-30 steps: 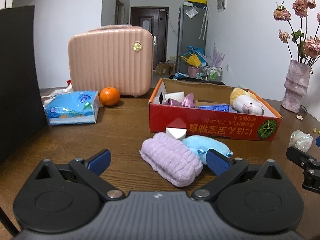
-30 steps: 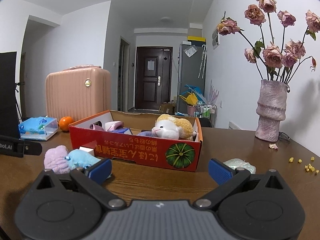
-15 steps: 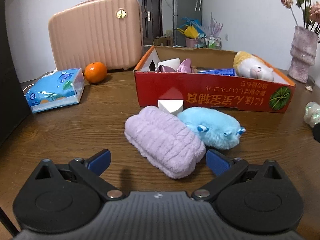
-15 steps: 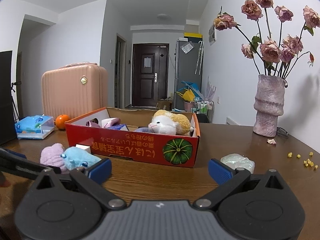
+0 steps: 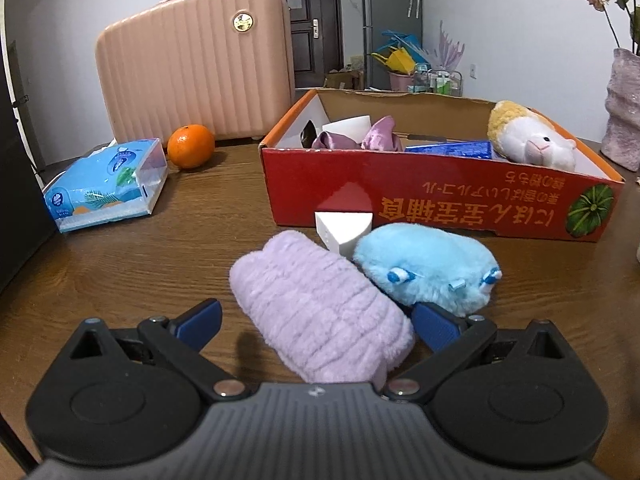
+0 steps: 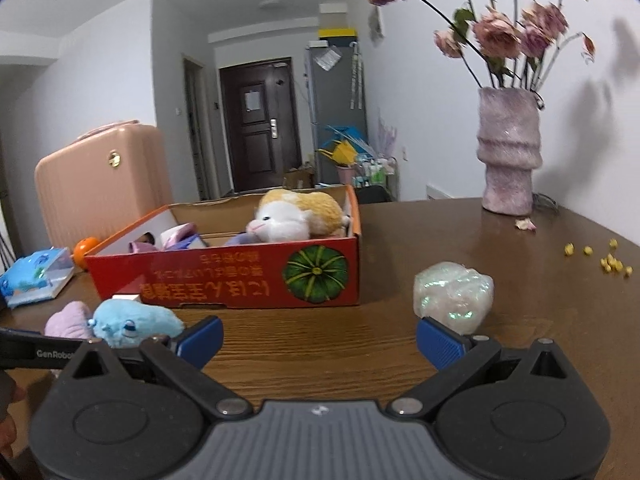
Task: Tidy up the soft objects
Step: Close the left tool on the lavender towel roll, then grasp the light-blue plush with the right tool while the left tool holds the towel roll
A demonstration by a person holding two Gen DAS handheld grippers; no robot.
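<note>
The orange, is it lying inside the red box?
No, the orange sits on the table beside the pink suitcase, outside the red box.

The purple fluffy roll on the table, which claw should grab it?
The left claw. It is open with the purple roll already between its fingers. The right claw, also open, points at bare table nearer the shiny white bundle.

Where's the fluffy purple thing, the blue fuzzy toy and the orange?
fluffy purple thing (image 5: 320, 312): left wrist view, middle of its ribbed top.
blue fuzzy toy (image 5: 424, 264): left wrist view, its back.
orange (image 5: 191, 146): left wrist view, its front.
</note>
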